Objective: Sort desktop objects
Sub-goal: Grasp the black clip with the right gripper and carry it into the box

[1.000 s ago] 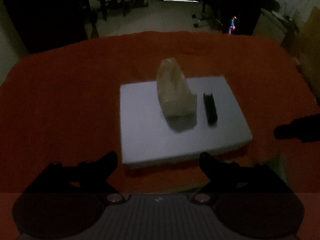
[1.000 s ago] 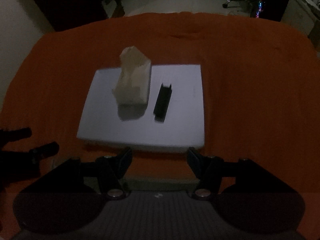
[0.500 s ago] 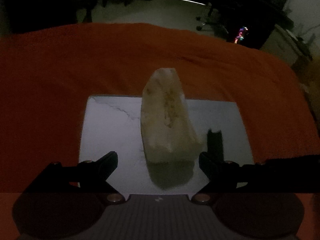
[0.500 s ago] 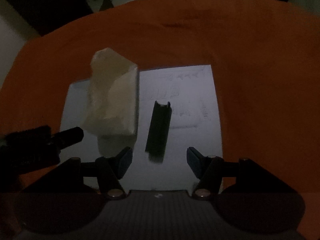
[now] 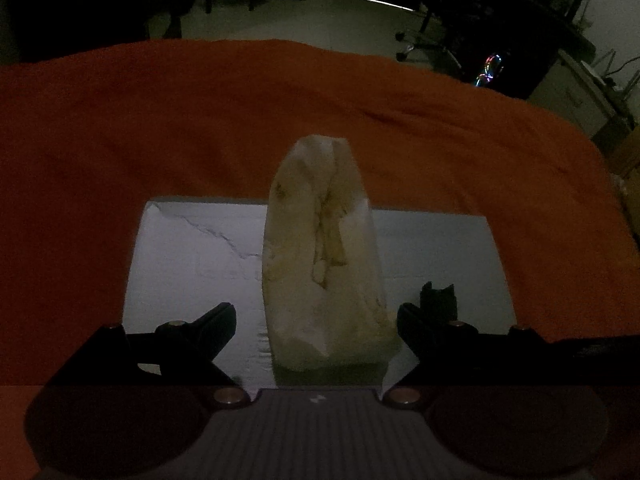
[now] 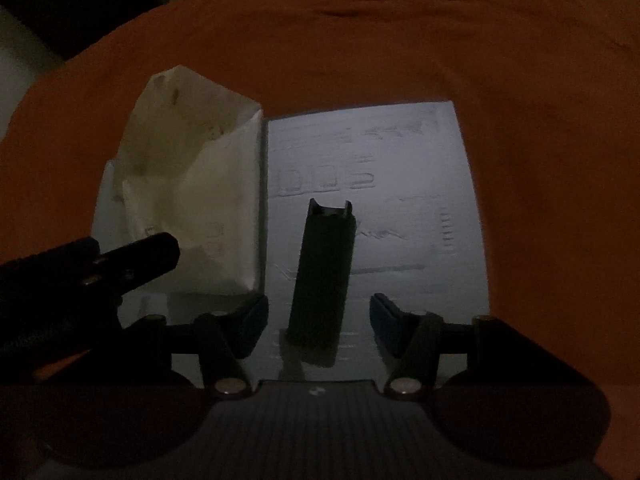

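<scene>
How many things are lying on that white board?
2. A crumpled pale packet sits between the left claw's open fingers, and a dark narrow bar lies beside it, between the right claw's closing fingers. Nothing else shows on the white board.

An orange cloth [image 5: 160, 128] covers the table, and a flat white board [image 6: 400, 152] lies on it.

Both views are dim and grainy, fisheye-bent toward the rims, the white board [image 6: 400, 208] the brightest patch, a soft shadow at six o'clock of the pale packet [image 5: 324, 264], backgrounds near black.
</scene>
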